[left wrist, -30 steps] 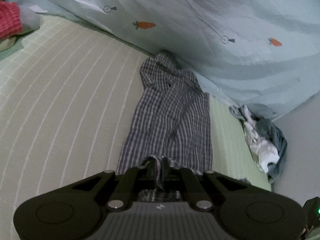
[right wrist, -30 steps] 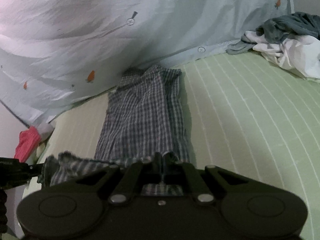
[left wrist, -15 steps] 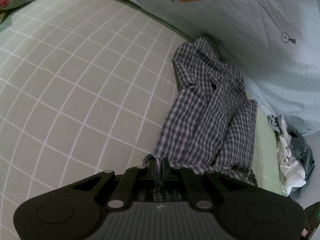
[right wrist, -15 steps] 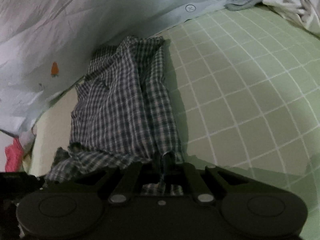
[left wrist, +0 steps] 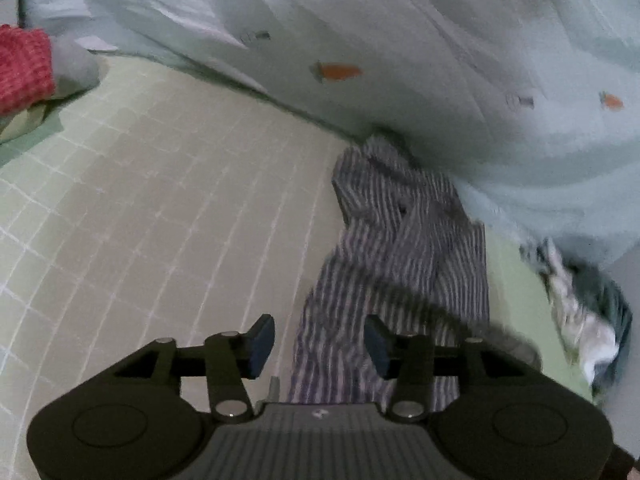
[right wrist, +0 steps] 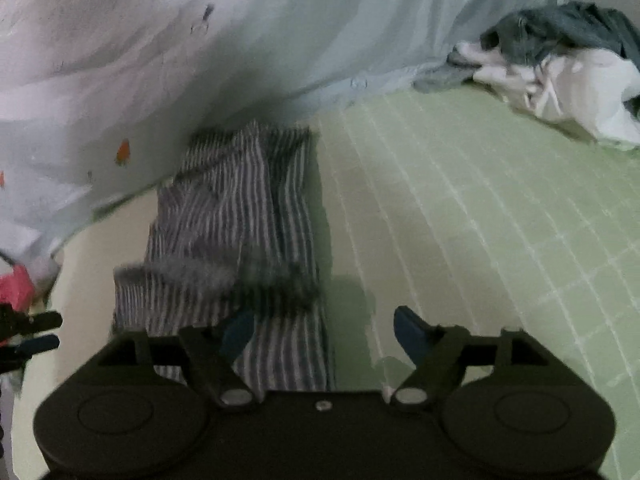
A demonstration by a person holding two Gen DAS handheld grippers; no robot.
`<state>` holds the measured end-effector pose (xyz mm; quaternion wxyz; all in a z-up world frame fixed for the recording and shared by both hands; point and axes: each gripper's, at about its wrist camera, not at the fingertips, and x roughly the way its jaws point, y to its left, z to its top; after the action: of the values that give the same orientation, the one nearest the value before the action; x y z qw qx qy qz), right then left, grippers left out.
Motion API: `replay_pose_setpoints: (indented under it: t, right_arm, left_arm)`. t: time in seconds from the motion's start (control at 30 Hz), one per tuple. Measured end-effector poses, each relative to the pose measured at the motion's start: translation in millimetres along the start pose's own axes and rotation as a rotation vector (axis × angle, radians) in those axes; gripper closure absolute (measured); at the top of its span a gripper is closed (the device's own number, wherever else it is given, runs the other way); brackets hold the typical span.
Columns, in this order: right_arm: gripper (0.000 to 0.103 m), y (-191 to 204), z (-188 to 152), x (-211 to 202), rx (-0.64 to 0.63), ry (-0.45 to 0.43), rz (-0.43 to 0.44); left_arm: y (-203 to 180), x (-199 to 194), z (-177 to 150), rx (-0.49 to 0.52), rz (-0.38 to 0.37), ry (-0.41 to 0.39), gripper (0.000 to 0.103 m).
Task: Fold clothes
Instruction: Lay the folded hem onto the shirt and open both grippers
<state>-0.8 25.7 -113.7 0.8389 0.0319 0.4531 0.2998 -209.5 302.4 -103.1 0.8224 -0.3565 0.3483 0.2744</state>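
While both frames are motion-blurred, the left gripper (left wrist: 318,344) and right gripper (right wrist: 324,330) show fingers spread apart, holding nothing. The checked shirt (left wrist: 404,264) lies lengthwise on the green bed sheet (right wrist: 460,216), its near hem doubled back, its far end against the pale duvet (left wrist: 400,60).

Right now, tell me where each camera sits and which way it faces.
Left wrist: on the left gripper, looking forward along its open fingers over the plaid shirt toward the carrot-print sheet.
Right wrist: on the right gripper, fingers open, facing the same shirt; the left gripper's tips show at the left edge.
Both views share the shirt, green checked bedsheet and clothes pile.
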Motion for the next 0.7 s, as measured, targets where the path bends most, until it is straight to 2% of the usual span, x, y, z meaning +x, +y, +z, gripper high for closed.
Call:
replay_pose_setpoints:
  t: [0.2,0.33,0.47,0.57,0.6,0.67,0.7]
  right_arm:
    - [0.025,13.7,2.1,20.0,-0.074,0.038,0.028]
    - [0.026,22.7,20.2,55.2,-0.153,0.098,0.039]
    - [0.030,27.1,49.5,94.8,-0.152,0.088,0.034]
    - [0.032,30.8,69.6,111.0,-0.140,0.032,-0.070]
    - [0.031,33.9,71.5,106.7,-0.151,-0.006,-0.098]
    - [0.020,40.1,74.8,97.9,-0.174,-0.079,-0.152]
    - [0.010,46.1,69.1,92.9,-0.179,-0.082,-0.129]
  left_arm:
    - [-5.7,18.6,-13.1,0.049,0.000,0.092,0.050]
    - [-3.2,24.8,-11.0,0.046,0.001,0.109,0.050]
    - [-1.1,30.1,-5.7,0.041,0.023,0.112,0.050]
    - [2.7,32.1,-3.0,0.019,0.046,0.112,0.049]
    - [4.0,32.7,-2.2,0.012,0.054,0.112,0.046]
    - [8.4,32.6,-2.2,0.001,0.071,0.107,0.042]
    - [10.5,32.5,-2.5,-0.005,0.079,0.106,0.040]
